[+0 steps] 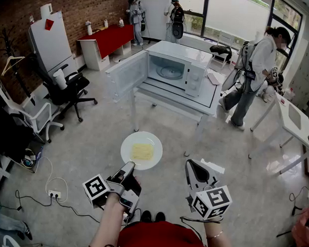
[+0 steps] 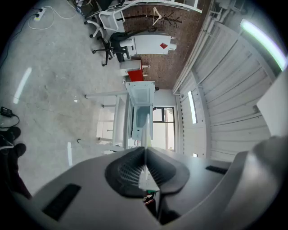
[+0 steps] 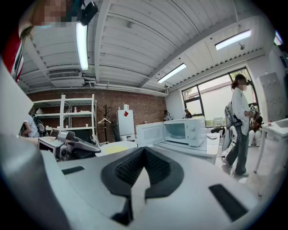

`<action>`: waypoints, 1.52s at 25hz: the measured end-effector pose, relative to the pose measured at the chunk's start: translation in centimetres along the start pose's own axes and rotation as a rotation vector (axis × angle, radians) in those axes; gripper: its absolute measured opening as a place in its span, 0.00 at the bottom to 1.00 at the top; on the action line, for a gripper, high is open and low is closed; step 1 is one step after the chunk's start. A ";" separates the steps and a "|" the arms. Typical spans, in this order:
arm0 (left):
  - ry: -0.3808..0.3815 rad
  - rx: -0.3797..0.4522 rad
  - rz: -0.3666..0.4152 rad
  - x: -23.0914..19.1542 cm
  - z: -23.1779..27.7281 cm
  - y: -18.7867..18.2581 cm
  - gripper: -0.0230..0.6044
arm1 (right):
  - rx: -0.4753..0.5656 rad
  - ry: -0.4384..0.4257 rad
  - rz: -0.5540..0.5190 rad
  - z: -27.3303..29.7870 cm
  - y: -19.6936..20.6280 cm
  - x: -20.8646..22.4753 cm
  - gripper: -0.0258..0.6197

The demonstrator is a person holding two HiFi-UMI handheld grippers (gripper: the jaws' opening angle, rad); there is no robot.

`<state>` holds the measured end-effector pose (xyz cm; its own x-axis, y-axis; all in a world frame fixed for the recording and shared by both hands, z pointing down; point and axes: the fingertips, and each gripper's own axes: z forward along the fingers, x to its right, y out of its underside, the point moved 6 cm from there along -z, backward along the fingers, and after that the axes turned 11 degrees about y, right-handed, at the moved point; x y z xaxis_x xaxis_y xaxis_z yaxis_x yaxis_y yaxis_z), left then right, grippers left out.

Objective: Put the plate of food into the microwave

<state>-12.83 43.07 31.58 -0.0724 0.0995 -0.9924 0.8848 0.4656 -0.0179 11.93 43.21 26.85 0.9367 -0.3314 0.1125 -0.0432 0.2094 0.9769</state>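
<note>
A white plate (image 1: 141, 150) with flat yellow food (image 1: 142, 152) hangs level above the floor, and my left gripper (image 1: 128, 167) is shut on its near rim. In the left gripper view the plate (image 2: 144, 134) shows edge-on as a thin white line pinched between the jaws. My right gripper (image 1: 191, 165) is shut and empty, to the right of the plate and apart from it. The white microwave (image 1: 179, 68) stands ahead on a white table (image 1: 175, 101), its door (image 1: 127, 74) swung wide open to the left, with the glass turntable visible inside. The right gripper view shows the microwave (image 3: 182, 131) and the plate (image 3: 113, 146).
A black office chair (image 1: 64, 87) stands to the left. A person (image 1: 252, 68) stands right of the microwave table, beside another white table (image 1: 296, 120). A power strip (image 1: 54, 194) and cables lie on the floor at the lower left. A red cabinet (image 1: 109, 38) is at the back.
</note>
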 end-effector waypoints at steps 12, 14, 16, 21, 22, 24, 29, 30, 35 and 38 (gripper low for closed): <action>-0.006 0.000 -0.004 -0.4 0.1 0.1 0.07 | -0.007 0.006 0.005 0.0 0.5 0.5 0.06; -0.010 0.003 -0.003 -0.5 0.3 0.3 0.07 | -0.003 0.008 0.007 -0.1 0.5 0.9 0.06; -0.014 0.010 0.000 -0.6 0.6 0.3 0.07 | 0.003 0.002 0.010 -0.2 0.5 1.4 0.06; -0.011 0.028 0.030 -0.4 1.8 0.1 0.07 | 0.002 -0.013 0.014 -0.5 0.4 2.7 0.06; -0.005 0.028 0.037 -0.3 2.2 0.1 0.07 | 0.002 -0.009 0.011 -0.5 0.3 3.2 0.06; 0.007 0.030 0.048 -0.1 3.2 0.4 0.07 | 0.002 -0.005 0.004 -0.4 0.1 4.1 0.06; 0.026 0.034 0.087 0.8 5.8 0.0 0.07 | 0.017 -0.003 0.009 1.2 -1.0 5.7 0.06; 0.026 0.032 0.092 0.9 6.4 -0.4 0.07 | 0.022 -0.003 0.014 1.7 -1.3 5.8 0.06; 0.028 0.025 0.091 -0.2 9.7 -2.8 0.07 | 0.030 -0.014 0.007 5.8 -1.8 6.0 0.06; 0.021 0.021 0.074 -1.6 12.6 -4.7 0.07 | 0.013 -0.014 0.005 9.4 -1.5 6.8 0.06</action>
<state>-11.02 29.64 31.76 -0.0156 0.1519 -0.9883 0.8974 0.4380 0.0531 15.10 32.01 27.84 0.9317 -0.3430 0.1192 -0.0521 0.1988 0.9787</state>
